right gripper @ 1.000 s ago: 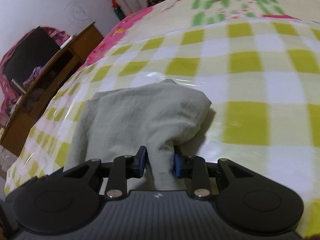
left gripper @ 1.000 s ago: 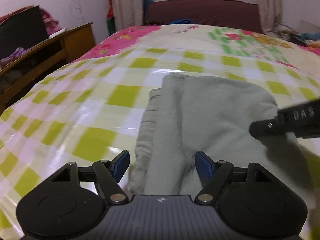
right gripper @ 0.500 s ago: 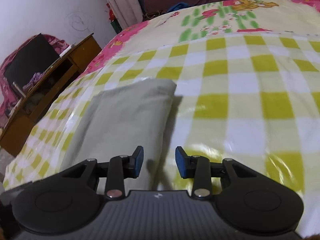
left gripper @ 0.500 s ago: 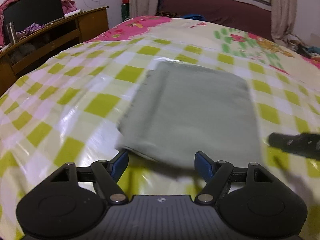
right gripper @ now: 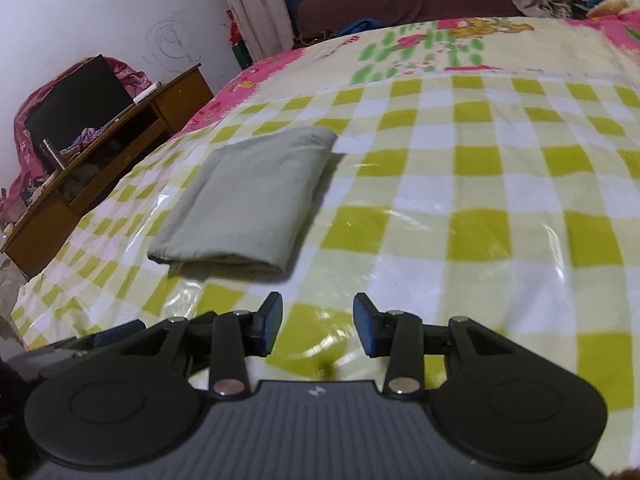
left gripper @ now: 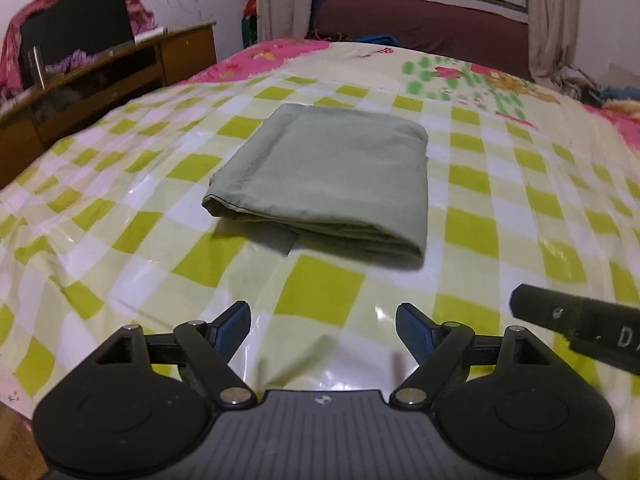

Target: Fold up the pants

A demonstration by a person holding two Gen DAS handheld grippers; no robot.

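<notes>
The pale green pants lie folded into a flat rectangle on the checked bed cover. In the right wrist view the pants lie ahead to the left. My left gripper is open and empty, held back from the pants' near edge. My right gripper is open and empty, also back from the pants. A finger of the right gripper shows at the right edge of the left wrist view.
A wooden desk with a dark screen stands left of the bed. A dark red sofa and curtains stand beyond the far end. The bed cover is glossy yellow-green check with pink cartoon print farther back.
My right gripper let go of the pants and opened. Both grippers drew back from the pants, which now lie folded flat on the bed.
</notes>
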